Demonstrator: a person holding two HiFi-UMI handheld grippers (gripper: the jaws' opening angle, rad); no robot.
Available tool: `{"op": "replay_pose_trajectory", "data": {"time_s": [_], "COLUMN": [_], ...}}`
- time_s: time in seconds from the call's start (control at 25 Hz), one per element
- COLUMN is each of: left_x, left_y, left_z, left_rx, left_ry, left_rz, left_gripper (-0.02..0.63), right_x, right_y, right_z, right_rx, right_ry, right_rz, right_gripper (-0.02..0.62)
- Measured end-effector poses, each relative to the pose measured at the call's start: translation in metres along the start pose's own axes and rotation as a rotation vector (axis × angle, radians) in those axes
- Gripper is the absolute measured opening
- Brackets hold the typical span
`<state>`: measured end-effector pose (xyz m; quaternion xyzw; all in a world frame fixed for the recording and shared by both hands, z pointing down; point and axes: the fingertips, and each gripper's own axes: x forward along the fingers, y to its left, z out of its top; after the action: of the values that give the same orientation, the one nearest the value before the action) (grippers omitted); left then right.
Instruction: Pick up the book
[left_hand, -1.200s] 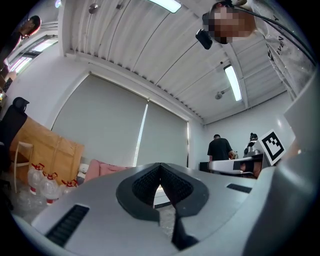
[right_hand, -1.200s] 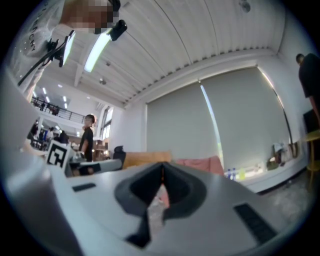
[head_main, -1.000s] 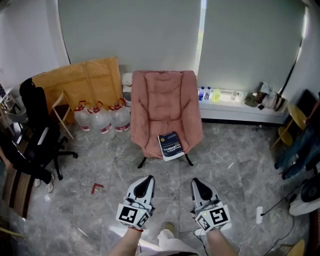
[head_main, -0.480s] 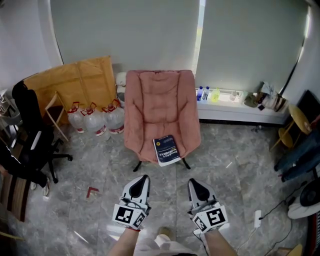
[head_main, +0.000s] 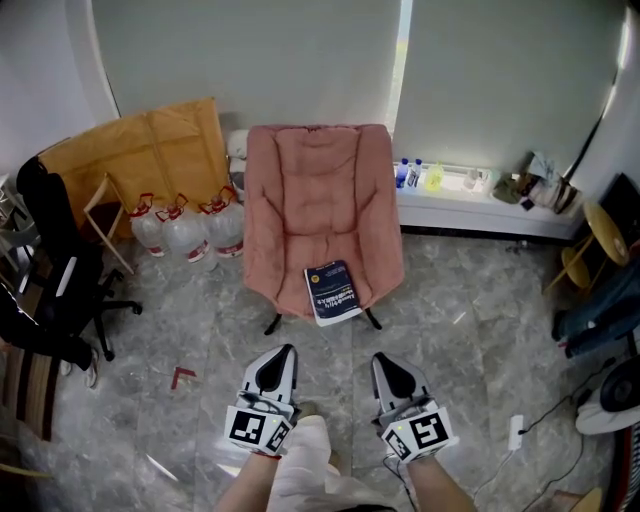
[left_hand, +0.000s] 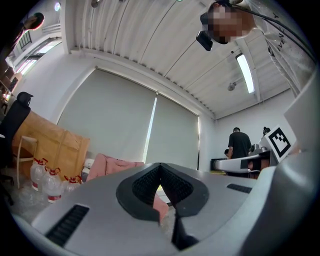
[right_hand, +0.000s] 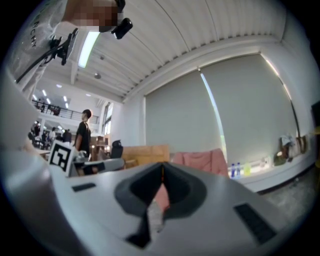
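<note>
Two empty grippers, jaws pressed together, are held at lower centre: left gripper, right gripper. The book is rested on the armchair, mid-frame.

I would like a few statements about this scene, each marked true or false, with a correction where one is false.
1. The book lies on the seat of the pink chair. True.
2. The right gripper holds the book. False: it is shut, empty and apart from the book.
3. The water jugs stand on the floor beside the chair. True.
4. The left gripper has its jaws wide apart. False: they are together, with nothing between them.
5. The book is red. False: its cover is dark blue.
</note>
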<state>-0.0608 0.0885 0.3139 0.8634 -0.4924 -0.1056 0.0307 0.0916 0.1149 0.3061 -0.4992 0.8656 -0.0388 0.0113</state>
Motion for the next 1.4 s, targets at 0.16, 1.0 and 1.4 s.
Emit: {"op": "replay_pose_trajectory", "data": {"time_s": [0.16, 1.0, 1.4], "left_x": [0.014, 0.085, 0.111], "left_y": [0.006, 0.045, 0.069], "left_z": [-0.005, -0.091, -0.158], "left_rx": [-0.005, -0.061, -0.112], "left_ry": [-0.003, 0.075, 0.100], "left_rz": [-0.006, -0.040, -0.028], "left_gripper": [0.009, 0.009, 0.011], "right_x": [0.009, 0.081, 0.121], "right_y": [-0.010, -0.062, -0.087], "right_z": [-0.003, -0.075, -0.139], "right_rx": [-0.003, 0.041, 0.121], "right_ry": [0.001, 0.069, 0.103], "right_rz": [-0.003, -0.055, -0.090], "right_gripper": [0.012, 0.014, 0.014]}}
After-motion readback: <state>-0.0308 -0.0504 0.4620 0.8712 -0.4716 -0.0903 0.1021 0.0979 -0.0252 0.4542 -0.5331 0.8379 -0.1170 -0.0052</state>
